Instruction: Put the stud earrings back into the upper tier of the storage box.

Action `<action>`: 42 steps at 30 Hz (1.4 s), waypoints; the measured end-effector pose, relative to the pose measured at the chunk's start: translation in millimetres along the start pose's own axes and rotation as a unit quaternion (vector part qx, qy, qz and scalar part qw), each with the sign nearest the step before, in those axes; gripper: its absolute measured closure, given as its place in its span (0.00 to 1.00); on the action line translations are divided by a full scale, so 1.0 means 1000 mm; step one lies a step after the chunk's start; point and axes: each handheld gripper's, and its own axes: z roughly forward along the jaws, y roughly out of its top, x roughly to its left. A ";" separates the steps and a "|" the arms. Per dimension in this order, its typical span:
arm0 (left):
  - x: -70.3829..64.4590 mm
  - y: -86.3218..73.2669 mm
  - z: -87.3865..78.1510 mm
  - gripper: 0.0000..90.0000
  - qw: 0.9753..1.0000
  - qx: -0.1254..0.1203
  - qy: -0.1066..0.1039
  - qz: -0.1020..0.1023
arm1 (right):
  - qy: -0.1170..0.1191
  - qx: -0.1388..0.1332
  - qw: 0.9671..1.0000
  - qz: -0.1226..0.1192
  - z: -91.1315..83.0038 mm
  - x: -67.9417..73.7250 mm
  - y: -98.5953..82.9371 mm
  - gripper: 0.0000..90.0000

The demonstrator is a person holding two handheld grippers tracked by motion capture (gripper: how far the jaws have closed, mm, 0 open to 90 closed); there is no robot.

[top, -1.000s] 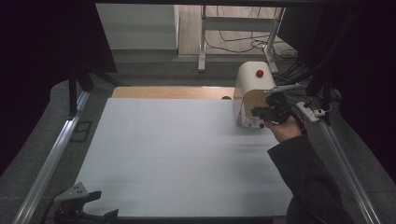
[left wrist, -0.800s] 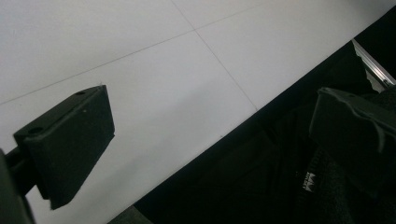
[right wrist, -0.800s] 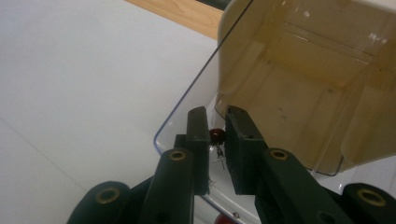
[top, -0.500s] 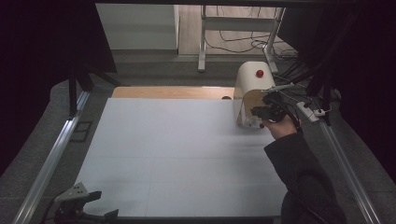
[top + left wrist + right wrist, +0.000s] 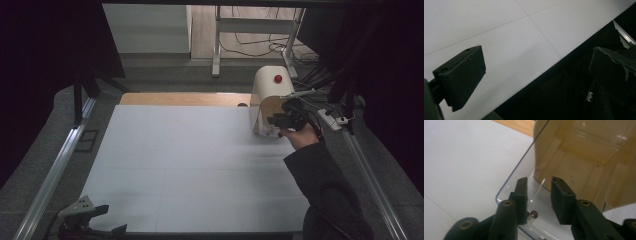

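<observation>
A cream, round-topped appliance (image 5: 270, 85) with a red button (image 5: 278, 78) stands at the far right of the white mat (image 5: 190, 160). A hand holds my right gripper (image 5: 280, 120) at its front. In the right gripper view the appliance's clear door (image 5: 516, 177) hangs down open before the cream cavity (image 5: 586, 157). My right gripper (image 5: 537, 187) is open, one jaw on each side of a thin clear tab on that door. My left gripper (image 5: 112, 220) lies at the mat's near left corner; it (image 5: 536, 72) is wide open and holds nothing.
A wooden strip (image 5: 185, 98) shows beyond the mat's far edge. Metal rails (image 5: 55, 170) (image 5: 370, 170) run along both sides of the table. Cables and a power strip (image 5: 332, 117) lie right of the appliance. A dark sleeve (image 5: 325, 190) crosses the mat's near right corner.
The hand with my right gripper has crept slightly left, closer to the appliance's front. The left gripper has not moved.
</observation>
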 end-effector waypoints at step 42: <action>-0.004 0.000 -0.002 0.00 0.999 -0.009 0.042 0.014 | 0.037 -0.017 0.999 -0.004 -0.029 0.058 -0.069 0.03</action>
